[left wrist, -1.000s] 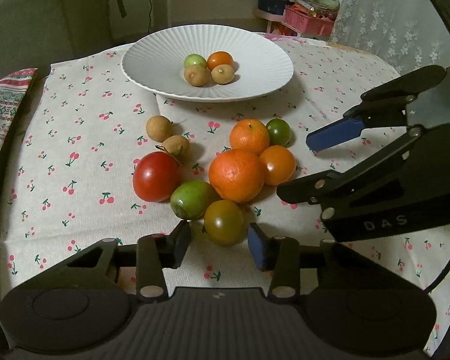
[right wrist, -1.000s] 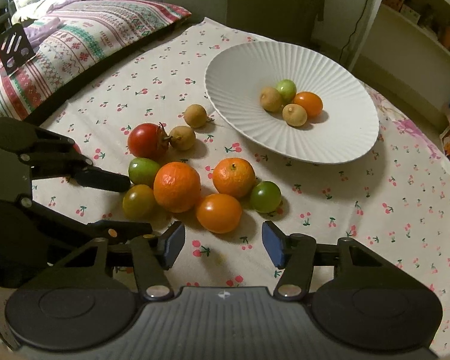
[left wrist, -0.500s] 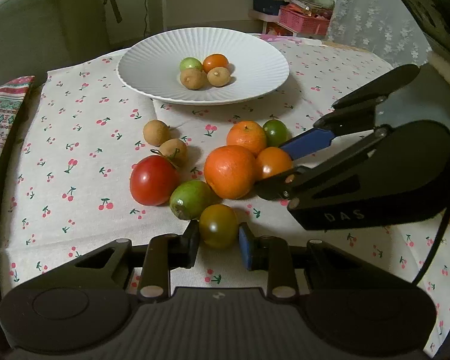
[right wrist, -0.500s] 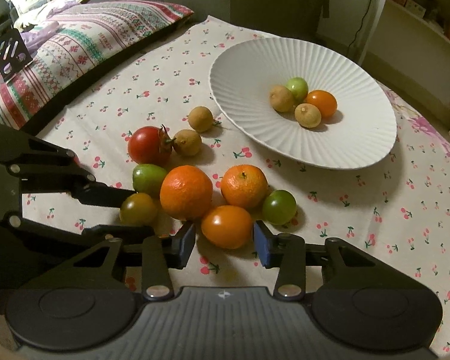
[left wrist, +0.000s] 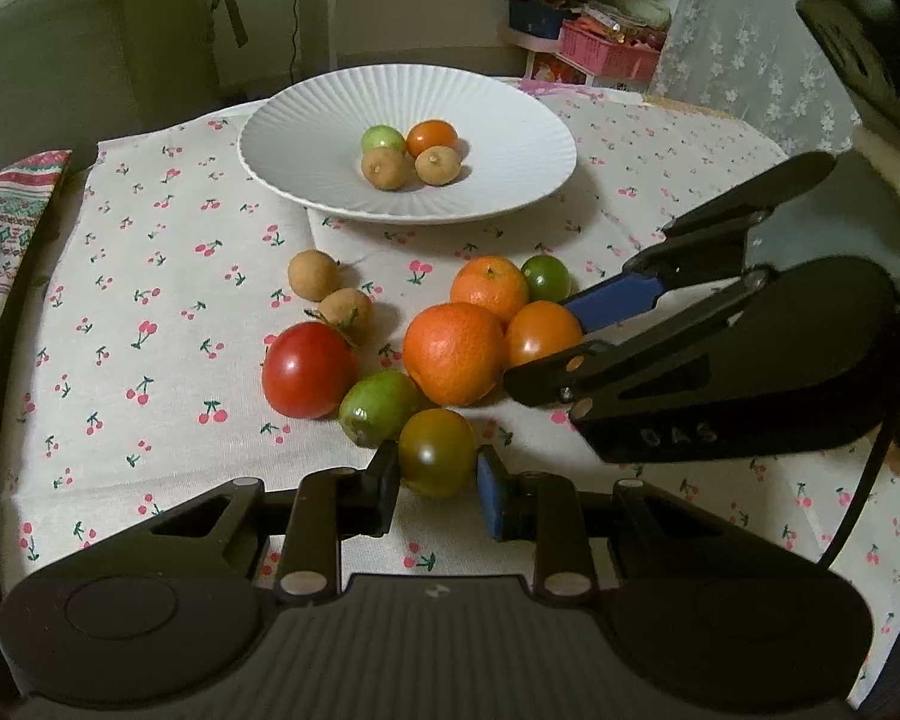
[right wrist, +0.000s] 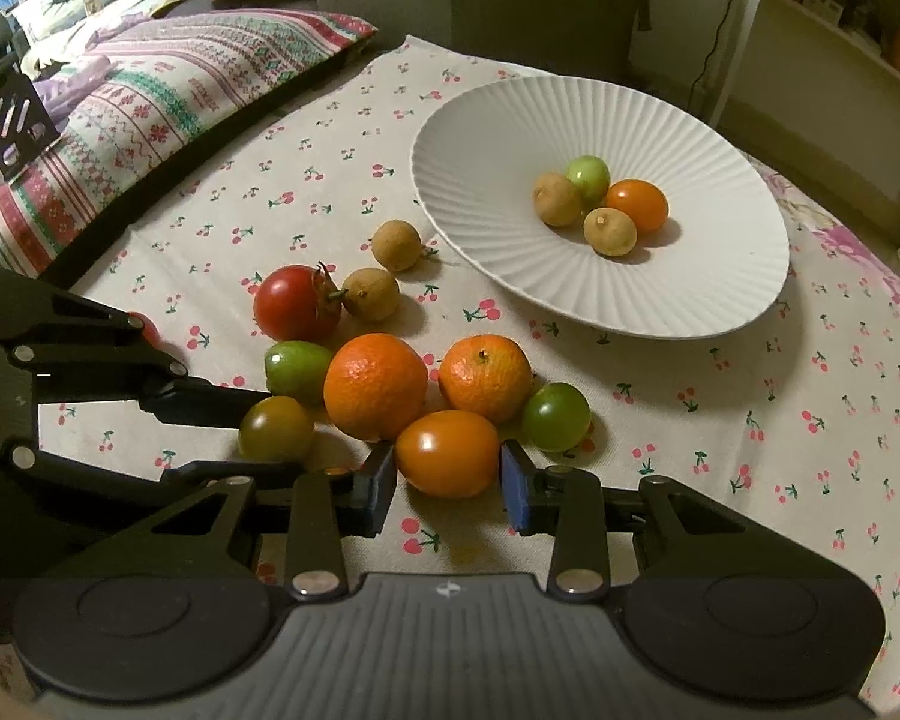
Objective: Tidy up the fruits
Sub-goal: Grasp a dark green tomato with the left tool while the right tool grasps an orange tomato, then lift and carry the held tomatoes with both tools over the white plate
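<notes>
Here, two grips at once on the surface [left wrist: 120,276], under a cherry-print cloth [right wrist: 810,420]. Left hand-held gripper [left wrist: 438,483] clamped narrow on the dark olive tomato [left wrist: 438,450], nearest fruit of the cluster in the left view, pads touching both its sides. Right hand-held gripper [right wrist: 448,487] pressed on the orange tomato [right wrist: 447,453], its jaws just closed in, pads [right wrist: 513,489] against either side of the fruit. Both fruits apparently resting on the cloth; cannot tell for sure.

Behind the orange tomato, two mandarins: the large mandarin [right wrist: 375,387] on the left, touching it, and the small mandarin [right wrist: 486,378] just beyond. Right of these, a green tomato [right wrist: 555,417]. Left of the large mandarin, a pale green fruit [right wrist: 297,369], and farther still a red tomato [right wrist: 294,303] with a brown longan [right wrist: 371,294] against its stem. Second longan [right wrist: 396,245] a little farther off, near the plate's rim.

Farther away, a white ribbed plate [right wrist: 498,138] with four small fruits bunched together: two longans, one green, one orange. Off to the far left in the right view, a patterned cushion [right wrist: 150,96] beyond the surface's edge.
</notes>
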A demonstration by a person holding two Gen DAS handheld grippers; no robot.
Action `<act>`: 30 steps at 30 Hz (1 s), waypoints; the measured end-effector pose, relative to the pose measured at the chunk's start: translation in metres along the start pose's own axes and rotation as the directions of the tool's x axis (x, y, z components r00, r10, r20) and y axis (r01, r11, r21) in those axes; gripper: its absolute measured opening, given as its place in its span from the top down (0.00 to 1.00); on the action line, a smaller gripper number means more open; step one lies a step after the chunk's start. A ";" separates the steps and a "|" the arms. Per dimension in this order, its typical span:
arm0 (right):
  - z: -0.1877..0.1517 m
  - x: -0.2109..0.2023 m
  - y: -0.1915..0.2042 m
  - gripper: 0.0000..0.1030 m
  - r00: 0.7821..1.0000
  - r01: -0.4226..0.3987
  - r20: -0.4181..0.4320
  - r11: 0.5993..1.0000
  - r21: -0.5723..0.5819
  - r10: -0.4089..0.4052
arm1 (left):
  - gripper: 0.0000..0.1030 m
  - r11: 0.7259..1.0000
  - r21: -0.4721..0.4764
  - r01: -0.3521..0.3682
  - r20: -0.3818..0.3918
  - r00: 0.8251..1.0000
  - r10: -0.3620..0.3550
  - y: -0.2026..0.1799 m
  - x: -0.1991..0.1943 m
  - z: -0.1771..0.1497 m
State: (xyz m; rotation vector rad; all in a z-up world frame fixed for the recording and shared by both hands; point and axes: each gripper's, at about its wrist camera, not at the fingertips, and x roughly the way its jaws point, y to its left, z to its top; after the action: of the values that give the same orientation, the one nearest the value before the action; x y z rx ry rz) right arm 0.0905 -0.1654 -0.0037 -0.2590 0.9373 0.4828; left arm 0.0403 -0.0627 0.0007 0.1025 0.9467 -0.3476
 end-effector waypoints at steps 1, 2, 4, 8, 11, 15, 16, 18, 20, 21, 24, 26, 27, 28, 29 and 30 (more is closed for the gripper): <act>0.000 0.000 0.001 0.67 1.000 -0.002 0.003 1.000 -0.001 0.002 | 0.87 1.000 0.000 0.002 0.005 1.000 -0.002 0.000 -0.002 0.001; -0.001 -0.001 0.001 0.67 1.000 -0.003 0.004 1.000 -0.001 0.003 | 0.87 1.000 0.005 -0.001 0.007 1.000 0.001 0.000 -0.003 0.002; 0.000 -0.004 0.001 0.68 1.000 -0.005 0.012 1.000 0.004 0.005 | 0.87 1.000 0.006 -0.002 0.017 1.000 0.002 0.000 -0.006 0.003; 0.001 -0.012 -0.001 0.68 0.999 -0.018 0.034 1.000 0.018 0.018 | 0.87 1.000 0.000 0.001 0.023 1.000 -0.001 0.001 -0.008 0.004; 0.002 -0.019 -0.003 0.68 0.998 -0.025 0.051 0.999 0.030 0.023 | 0.87 1.000 0.000 -0.001 0.026 1.000 0.001 0.000 -0.009 0.004; 0.002 -0.028 -0.008 0.68 0.997 -0.024 0.077 0.999 0.048 0.020 | 0.87 1.000 0.004 -0.008 0.038 0.999 0.007 -0.001 -0.012 0.005; 0.002 -0.029 -0.009 0.68 0.996 -0.024 0.082 0.998 0.051 0.020 | 0.87 1.000 0.006 -0.011 0.041 0.999 0.010 -0.001 -0.012 0.006; 0.003 -0.030 -0.011 0.68 0.996 -0.025 0.093 0.998 0.061 0.019 | 0.87 1.000 0.008 -0.019 0.046 0.999 0.019 0.000 -0.013 0.007; 0.003 -0.032 -0.012 0.68 0.995 -0.026 0.099 0.997 0.070 0.019 | 0.87 1.000 0.006 -0.023 0.048 0.999 0.023 0.000 -0.013 0.008; 0.003 -0.032 -0.012 0.68 0.995 -0.026 0.102 0.997 0.074 0.018 | 0.87 1.000 0.004 -0.025 0.050 0.998 0.025 0.000 -0.014 0.009; 0.004 -0.033 -0.014 0.68 0.994 -0.035 0.107 0.995 0.094 0.025 | 0.87 0.999 0.000 -0.041 0.059 0.997 0.041 0.001 -0.015 0.011; 0.004 -0.034 -0.016 0.68 0.994 -0.038 0.110 0.993 0.109 0.026 | 0.87 0.999 -0.003 -0.051 0.067 0.996 0.051 0.002 -0.016 0.011; 0.004 -0.035 -0.017 0.68 0.993 -0.035 0.113 0.993 0.112 0.022 | 0.87 0.999 -0.006 -0.053 0.070 0.996 0.053 0.004 -0.017 0.012; 0.004 -0.035 -0.018 0.68 0.993 -0.034 0.115 0.993 0.117 0.020 | 0.87 0.999 -0.010 -0.053 0.072 0.996 0.054 0.004 -0.018 0.013; 0.004 -0.036 -0.019 0.68 0.993 -0.034 0.117 0.992 0.123 0.020 | 0.87 0.998 -0.013 -0.054 0.074 0.996 0.055 0.005 -0.018 0.013; 0.004 -0.036 -0.019 0.68 0.993 -0.033 0.120 0.991 0.128 0.018 | 0.87 0.998 -0.017 -0.055 0.076 0.995 0.056 0.005 -0.019 0.014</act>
State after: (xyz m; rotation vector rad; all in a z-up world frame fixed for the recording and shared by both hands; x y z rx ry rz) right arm 0.0854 -0.1905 0.0284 -0.0994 0.8532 0.4539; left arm 0.0423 -0.0567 0.0236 0.1011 0.8685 -0.2907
